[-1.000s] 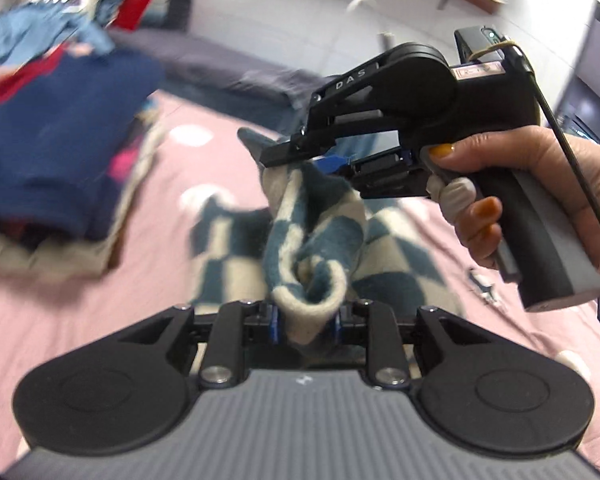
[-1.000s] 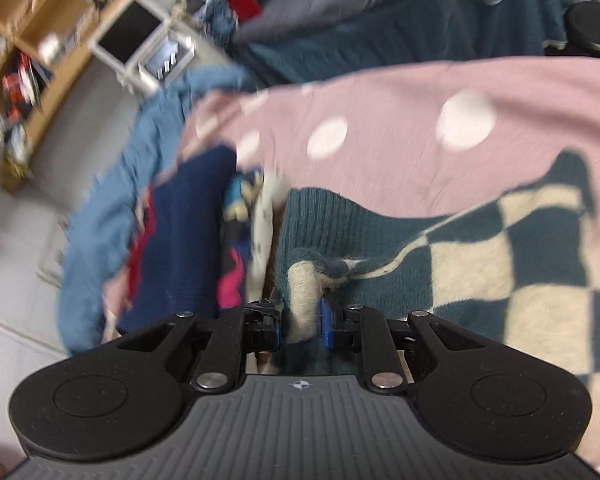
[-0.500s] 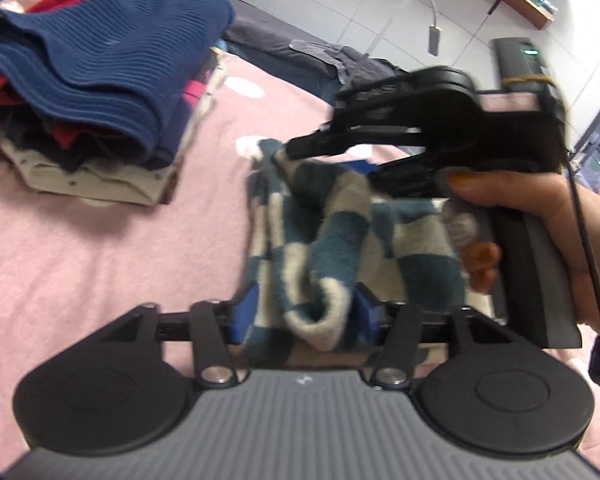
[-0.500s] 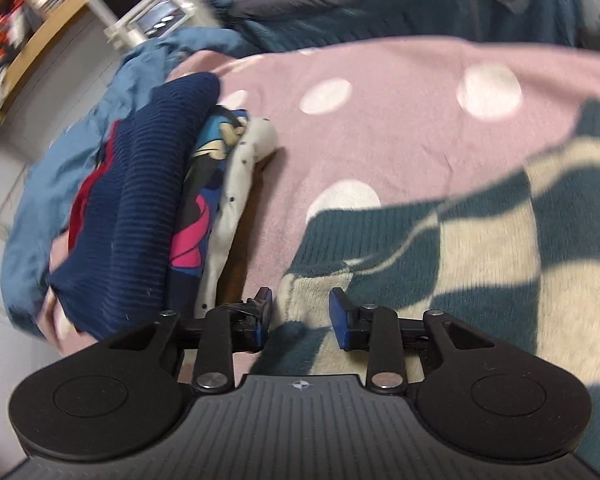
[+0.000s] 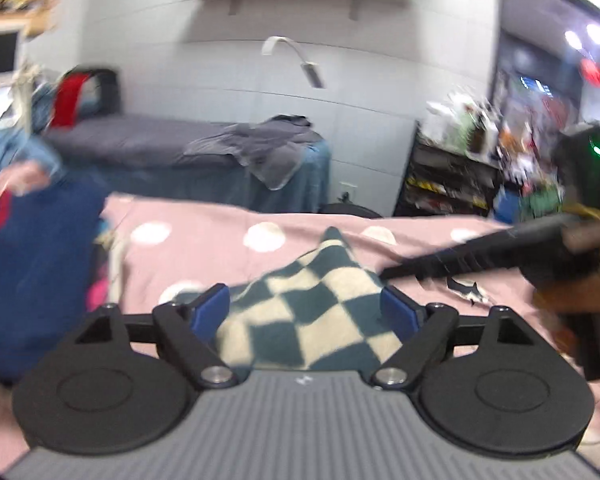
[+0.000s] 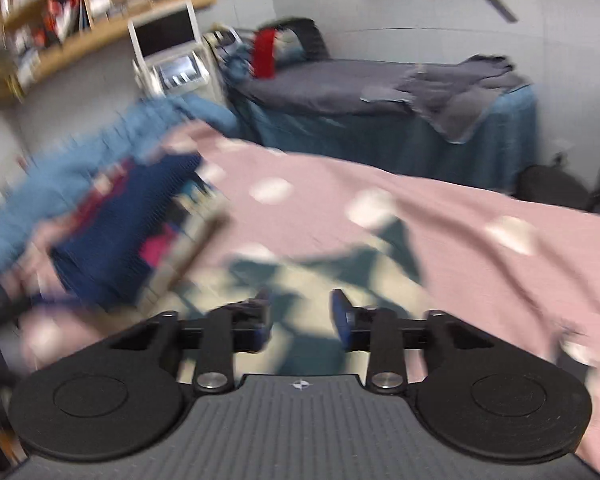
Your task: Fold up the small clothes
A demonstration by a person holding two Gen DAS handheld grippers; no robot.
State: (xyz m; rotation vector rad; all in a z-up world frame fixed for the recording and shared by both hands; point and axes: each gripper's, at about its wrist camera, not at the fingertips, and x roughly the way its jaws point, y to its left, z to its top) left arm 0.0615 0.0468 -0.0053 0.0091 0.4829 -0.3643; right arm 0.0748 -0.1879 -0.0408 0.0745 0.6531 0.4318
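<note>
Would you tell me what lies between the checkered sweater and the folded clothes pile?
In the left wrist view, only bare pink polka-dot bedspread separates the checkered sweater from the folded clothes pile; nothing else lies there.

Light: even, dim indoor | Blur: motion smear, heaviest on stacked navy knit clothes (image 6: 120, 232) | Edges: fisheye bending, dark corners

No readable text anywhere right now, both views smeared by motion. Only small white emblems show on the ribbed grey gripper bodies (image 5: 300, 380) (image 6: 299, 384), too tiny to make out. The blurred items on the wooden wall shelf (image 6: 100, 12) and the cluttered dark rack (image 5: 452, 176) give nothing legible.
</note>
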